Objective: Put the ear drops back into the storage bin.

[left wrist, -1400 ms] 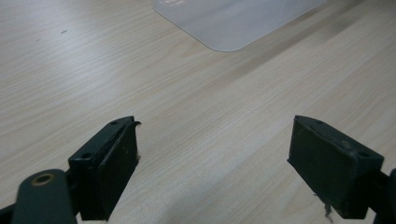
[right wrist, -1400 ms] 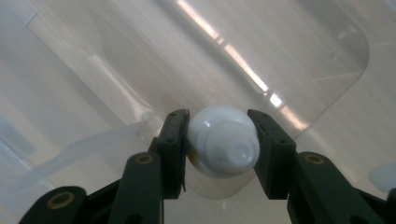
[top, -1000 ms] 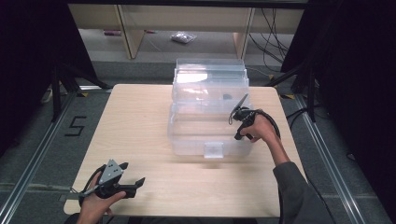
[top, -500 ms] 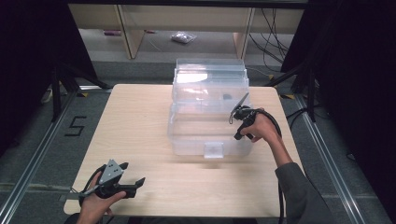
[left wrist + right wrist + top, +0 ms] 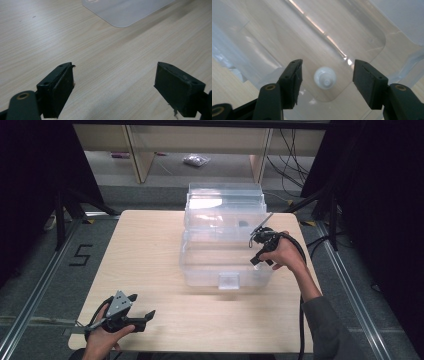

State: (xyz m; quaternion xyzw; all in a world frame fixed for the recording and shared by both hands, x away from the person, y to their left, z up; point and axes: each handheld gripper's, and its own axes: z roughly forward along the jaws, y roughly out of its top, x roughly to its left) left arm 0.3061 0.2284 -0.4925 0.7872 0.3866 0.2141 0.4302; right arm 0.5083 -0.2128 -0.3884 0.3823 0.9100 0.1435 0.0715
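A clear plastic bin stands mid-table with its lid raised at the back. My right gripper hangs over the bin's right side, pointing down into it. Its jaws have just been opening and stand apart. A small white capped bottle stands on the bin's floor below the right gripper, seen between the pads, which do not touch it. My left gripper rests at the table's near left corner, open and holding nothing. Bare wood lies beyond the left gripper, with a corner of the bin farther off.
The wooden table has bare room left of and in front of the bin. A small dark item lies near the bin's rear. Shelf legs and a plastic bag are on the floor beyond the table. Black cable trails from the right gripper.
My right hand has risen a little above the bin's right side. The left hand and its gripper have stayed where they were.
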